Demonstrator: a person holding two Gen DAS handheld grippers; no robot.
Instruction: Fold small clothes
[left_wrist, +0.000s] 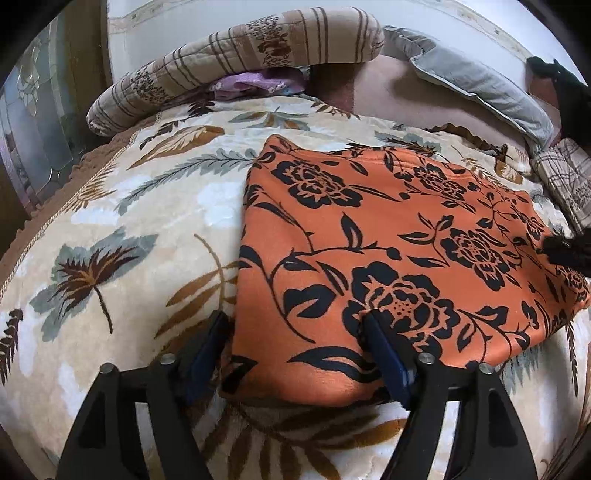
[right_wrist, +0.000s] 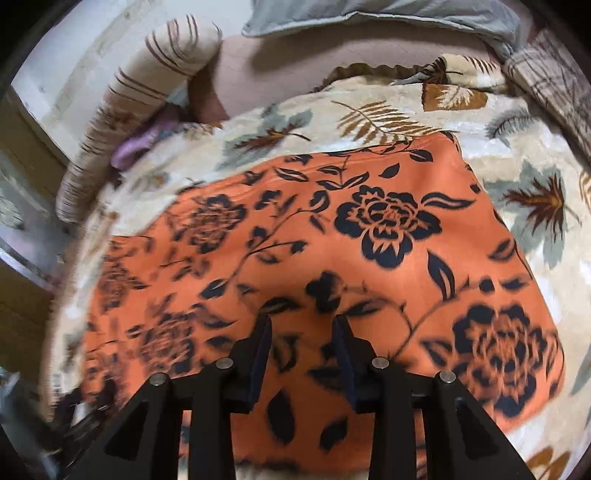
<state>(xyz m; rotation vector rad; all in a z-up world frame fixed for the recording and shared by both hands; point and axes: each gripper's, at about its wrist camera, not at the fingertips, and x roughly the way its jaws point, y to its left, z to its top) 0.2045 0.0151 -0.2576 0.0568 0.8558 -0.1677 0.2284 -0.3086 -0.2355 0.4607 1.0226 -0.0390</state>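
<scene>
Currently the orange garment (left_wrist: 388, 258) lies flat on the bed (left_wrist: 129, 221), apparently folded. Left tongs (left_wrist: 295, 332) stand spread, astride its near corner, pinching nothing. Right tongs (right_wrist: 303, 328) hover half-spread above its near edge, empty. Next move likely requires pinching an edge for another fold.

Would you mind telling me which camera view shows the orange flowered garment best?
The left wrist view: the orange garment is sharp there, lying flat on the blanket with all its edges in sight. The right wrist view shows it closer but blurred by motion, its near edge hidden behind the right gripper.
</scene>
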